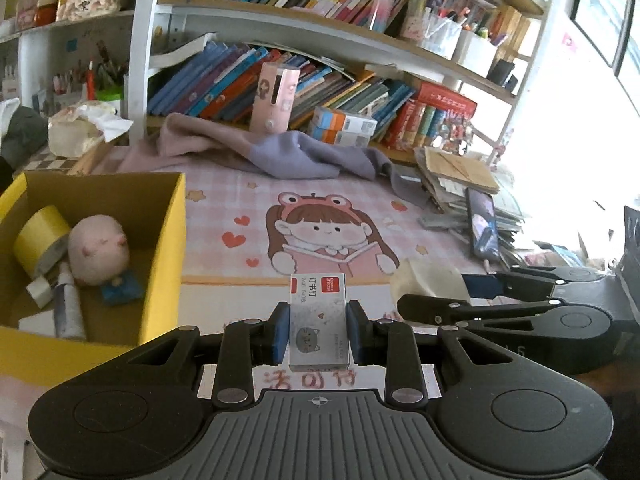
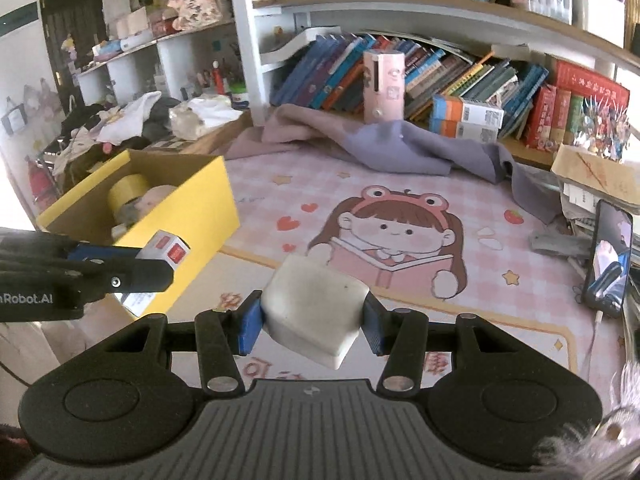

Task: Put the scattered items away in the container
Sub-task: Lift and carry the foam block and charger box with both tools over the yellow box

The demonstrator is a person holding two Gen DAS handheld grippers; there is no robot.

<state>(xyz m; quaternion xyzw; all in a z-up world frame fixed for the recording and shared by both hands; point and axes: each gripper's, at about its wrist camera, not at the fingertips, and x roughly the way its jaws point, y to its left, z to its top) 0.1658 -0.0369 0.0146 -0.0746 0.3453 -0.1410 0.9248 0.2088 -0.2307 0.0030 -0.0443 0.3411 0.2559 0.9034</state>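
Note:
My left gripper [image 1: 318,330] is shut on a small box of staples [image 1: 318,320] with a red label and a grey cat picture, held above the pink mat just right of the yellow cardboard box [image 1: 164,264]. The same staple box shows in the right wrist view [image 2: 166,250] beside the yellow box [image 2: 200,216]. My right gripper [image 2: 312,320] is shut on a white cube-shaped block [image 2: 316,314], held above the mat; it also shows in the left wrist view [image 1: 424,284]. The yellow box holds a yellow tape roll [image 1: 40,240], a pink plush [image 1: 98,250] and small items.
A pink desk mat [image 1: 224,208] with a cartoon girl covers the desk. A purple cloth [image 1: 280,152] lies at the back below bookshelves [image 1: 320,80]. A pink canister [image 1: 274,96] stands there. A phone [image 2: 610,256] and a paper pile [image 1: 460,184] sit at right.

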